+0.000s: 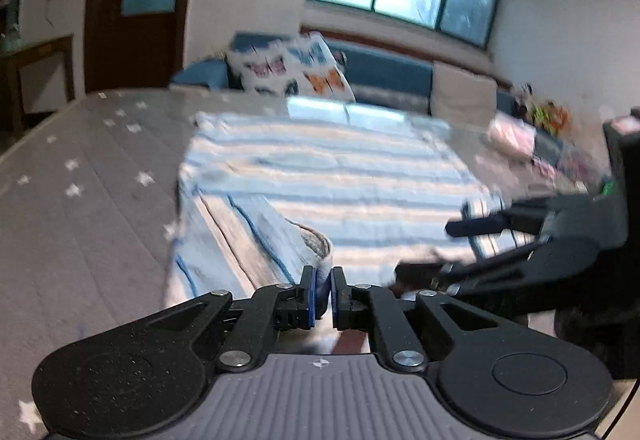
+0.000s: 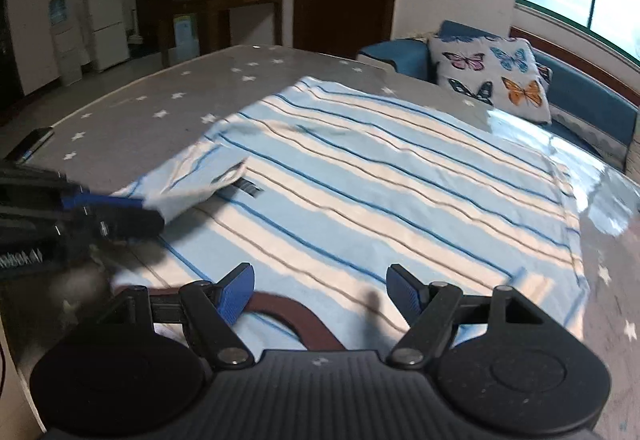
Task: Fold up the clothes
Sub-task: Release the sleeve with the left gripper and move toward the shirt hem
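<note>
Two grippers over striped shirt, left gripper jaws clenched on sleeve, right gripper jaws released, phone only in right view

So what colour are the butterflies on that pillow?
The pillow is white with pink, blue, black and orange butterflies; the right wrist view shows it best.

Star-print grey table: striped shirt, dark phone.

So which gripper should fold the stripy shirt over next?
Probably the left gripper. It is already shut on a sleeve of the striped shirt, lifted off the table. The right gripper is open and holds nothing.
</note>
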`<state>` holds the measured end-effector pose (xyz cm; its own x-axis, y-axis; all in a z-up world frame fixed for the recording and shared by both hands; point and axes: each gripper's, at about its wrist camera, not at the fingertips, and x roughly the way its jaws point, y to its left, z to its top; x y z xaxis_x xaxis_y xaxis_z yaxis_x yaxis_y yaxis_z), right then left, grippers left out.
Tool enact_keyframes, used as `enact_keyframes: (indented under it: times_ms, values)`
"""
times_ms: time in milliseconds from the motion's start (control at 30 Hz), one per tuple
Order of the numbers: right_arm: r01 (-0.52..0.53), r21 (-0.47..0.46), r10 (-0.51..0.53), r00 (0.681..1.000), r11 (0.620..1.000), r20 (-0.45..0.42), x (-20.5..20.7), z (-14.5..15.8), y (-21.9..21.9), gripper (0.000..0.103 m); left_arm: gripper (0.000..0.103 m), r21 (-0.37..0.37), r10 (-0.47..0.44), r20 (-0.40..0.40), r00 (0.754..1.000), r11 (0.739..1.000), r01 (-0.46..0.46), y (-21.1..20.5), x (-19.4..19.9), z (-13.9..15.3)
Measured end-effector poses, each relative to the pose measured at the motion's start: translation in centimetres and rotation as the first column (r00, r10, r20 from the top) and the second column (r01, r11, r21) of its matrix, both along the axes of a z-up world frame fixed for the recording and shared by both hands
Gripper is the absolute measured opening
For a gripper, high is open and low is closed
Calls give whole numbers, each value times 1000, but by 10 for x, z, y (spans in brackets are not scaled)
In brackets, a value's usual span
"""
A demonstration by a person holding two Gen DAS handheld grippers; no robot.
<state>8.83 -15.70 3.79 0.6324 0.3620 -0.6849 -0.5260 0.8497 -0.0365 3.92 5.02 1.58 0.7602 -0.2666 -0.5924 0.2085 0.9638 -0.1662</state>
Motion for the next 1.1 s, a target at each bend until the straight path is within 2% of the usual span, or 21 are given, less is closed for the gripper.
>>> enact_keyframes:
  times_ms: [167,267,367,533,700,767,900,1000,1100]
  values:
    - [28,18,-28,1000,999,-3,-1,1,-17,75,27,31,-19,38,999,999,18,9,-4,13]
    - [31,28,-31,999,999,4,2,3,-19,75,28,56,48,63,997,997,-51,25,8,22]
    - [18,57,-17,1000,998,-4,5,5,-11,75,26,108,115,31,993,987,-118,39,33,19]
    - [-70,63,70,998,996,-6,4,1,19,75,28,166,128,-6,992,978,-125,46,60,8]
    - [-142,51,142,990,989,-2,0,-4,48,76,28,223,112,-22,993,969,-104,40,70,-5]
    - [-161,32,162,987,986,-14,-1,-10,56,76,32,250,112,-37,993,963,-100,39,70,-13]
    - [-175,11,175,984,984,-33,-4,-17,57,76,47,284,109,-19,994,954,-99,39,56,-17]
    - [-163,24,163,986,986,-15,-9,-12,48,78,49,287,92,-4,996,954,-87,37,46,-15]
    - [-156,-3,156,987,988,-24,-10,-13,43,78,55,340,64,12,998,938,-65,29,34,-20]
